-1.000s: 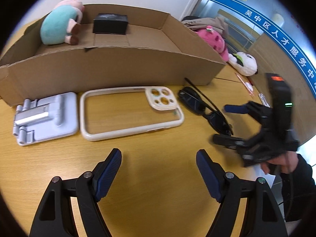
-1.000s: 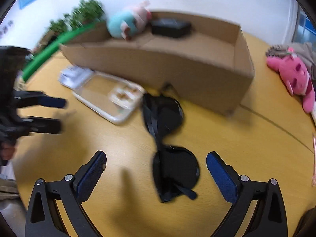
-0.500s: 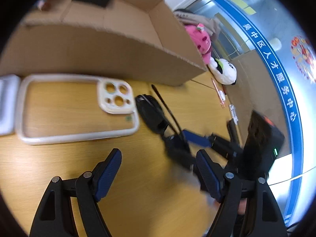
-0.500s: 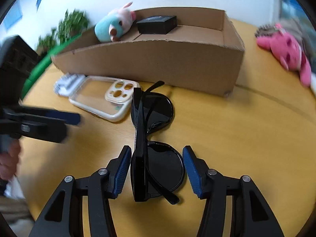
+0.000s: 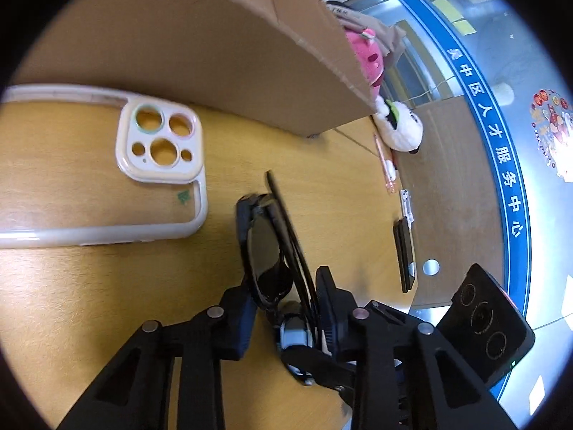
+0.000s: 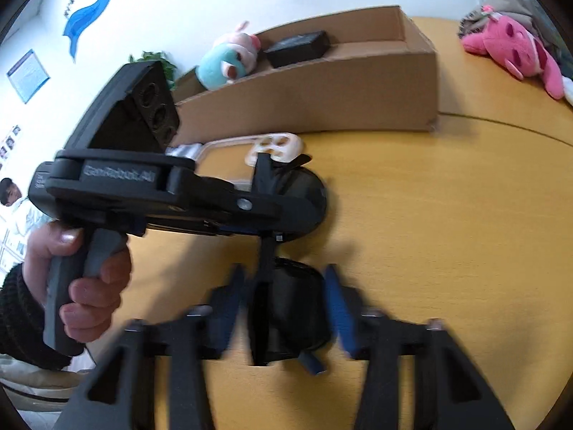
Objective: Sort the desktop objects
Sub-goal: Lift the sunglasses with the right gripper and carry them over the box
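Both grippers are on the black sunglasses (image 5: 272,251) now, mid-table on the wooden desk (image 5: 89,304). Left gripper (image 5: 286,308) comes in from the side w/ its blue pads either side of one lens and the folded temples, jaws narrowed tight around the frame, looks like it's gripping. Right gripper (image 6: 283,308) is at the other lens, pads close on both sides of it; pic's blurry there so can't tell if the pads actually touch or just bracket it.

From the right wrist view the left tool crosses the shot, a hand (image 6: 82,276) wrapped round its grey handle, black sleeve at the wrist. The glasses (image 6: 286,308) run away from the camera, far lens under that tool's fingers.

Just beside the glasses, to their left in the left wrist view: a cream phone case (image 5: 118,179) lying flat, camera cutouts toward the glasses, near but not touching. Behind it the cardboard box (image 5: 222,50) w/ its low front wall. Inside the box, seen from the right wrist: a teal-and-pink plush (image 6: 229,61) and a black box (image 6: 297,48) next to it.

Off past the box's right end, a pink plush (image 6: 512,50) on the desk, and a white plush (image 5: 397,129) near the desk edge. A dark flat device (image 5: 404,254) sits by the edge too.
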`<control>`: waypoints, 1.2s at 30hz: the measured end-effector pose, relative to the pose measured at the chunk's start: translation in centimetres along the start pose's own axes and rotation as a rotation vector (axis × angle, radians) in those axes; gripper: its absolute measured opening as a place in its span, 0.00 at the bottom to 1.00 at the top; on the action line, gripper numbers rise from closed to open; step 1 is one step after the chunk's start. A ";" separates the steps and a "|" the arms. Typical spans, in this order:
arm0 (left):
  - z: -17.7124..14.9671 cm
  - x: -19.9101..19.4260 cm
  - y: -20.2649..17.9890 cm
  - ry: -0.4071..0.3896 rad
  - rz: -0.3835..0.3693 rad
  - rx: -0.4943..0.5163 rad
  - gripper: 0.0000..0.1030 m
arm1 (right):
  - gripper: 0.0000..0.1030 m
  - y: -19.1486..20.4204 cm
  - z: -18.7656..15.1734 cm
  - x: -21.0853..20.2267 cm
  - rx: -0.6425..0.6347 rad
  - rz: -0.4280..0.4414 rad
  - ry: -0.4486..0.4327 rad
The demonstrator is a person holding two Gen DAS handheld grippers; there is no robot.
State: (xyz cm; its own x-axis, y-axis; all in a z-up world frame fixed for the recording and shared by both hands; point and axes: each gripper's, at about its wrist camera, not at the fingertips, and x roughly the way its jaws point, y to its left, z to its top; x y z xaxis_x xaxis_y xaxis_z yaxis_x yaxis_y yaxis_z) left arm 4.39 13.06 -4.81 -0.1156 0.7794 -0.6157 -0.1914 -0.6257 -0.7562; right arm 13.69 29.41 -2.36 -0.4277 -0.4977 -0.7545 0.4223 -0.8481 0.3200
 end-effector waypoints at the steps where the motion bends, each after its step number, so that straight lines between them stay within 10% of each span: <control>1: 0.2 -0.2 -0.1 -0.007 0.007 0.003 0.27 | 0.33 0.4 0.2 0.1 -0.015 -0.003 0.001; 11: 1.4 -4.2 -1.4 -0.087 0.005 0.067 0.25 | 0.37 4.1 2.6 -0.8 -0.110 -0.009 -0.053; 18: 3.4 -6.4 -3.8 -0.127 -0.006 0.140 0.25 | 0.62 6.2 5.5 -1.8 -0.176 -0.063 -0.107; 22: 4.9 -8.0 -5.1 -0.157 0.001 0.178 0.25 | 0.42 6.4 7.4 -2.7 -0.182 -0.091 -0.141; 36: 13.9 -9.9 -9.2 -0.170 0.000 0.270 0.25 | 0.21 5.2 16.9 -4.6 -0.159 -0.078 -0.249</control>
State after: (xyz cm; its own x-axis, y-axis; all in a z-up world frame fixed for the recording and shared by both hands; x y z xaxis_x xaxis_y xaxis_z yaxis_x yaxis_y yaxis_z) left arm -6.30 11.51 11.29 -0.2722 0.7877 -0.5526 -0.4410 -0.6125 -0.6560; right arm 4.37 24.20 12.43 -0.6387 -0.4779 -0.6031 0.4917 -0.8563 0.1579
